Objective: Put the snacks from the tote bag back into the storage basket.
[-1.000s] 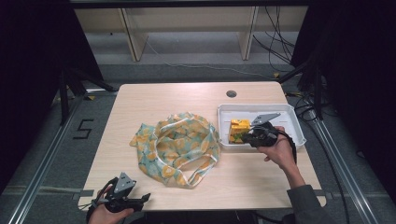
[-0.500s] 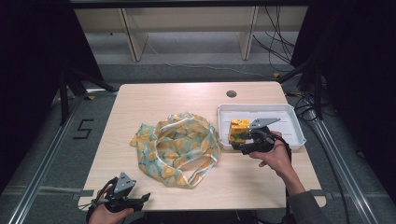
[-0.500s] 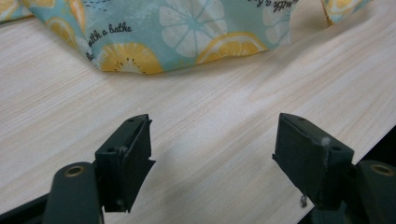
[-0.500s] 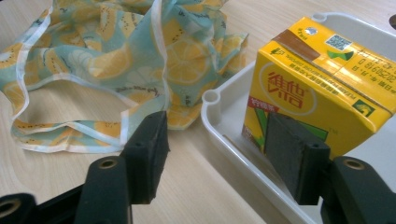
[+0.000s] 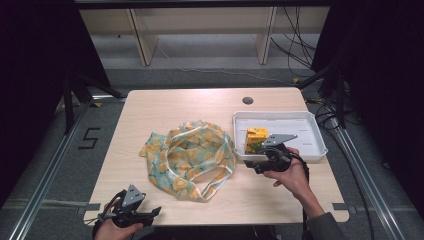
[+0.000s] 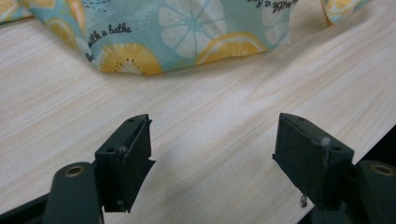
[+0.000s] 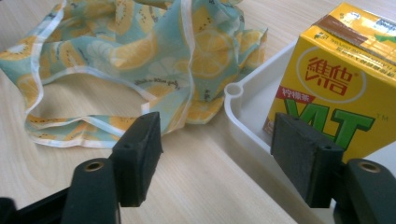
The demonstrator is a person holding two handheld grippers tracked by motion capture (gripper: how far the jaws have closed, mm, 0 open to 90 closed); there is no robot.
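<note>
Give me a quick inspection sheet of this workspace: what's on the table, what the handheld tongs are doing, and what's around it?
Surface: pale wood table, round hole near the far edge.
Job's things: lemon-print cloth bag lying crumpled mid-table; yellow drink carton standing in the white tray.
Clutter: nothing seen.
Tongs: right tongs have just been opening, nothing between them, beside the tray's near corner; left tongs open over bare wood at the near edge.
Cables: black cable from the right tongs; more cables on the floor behind.
Surroundings: pale shelf frame, floor rails, a "5" mark.
</note>
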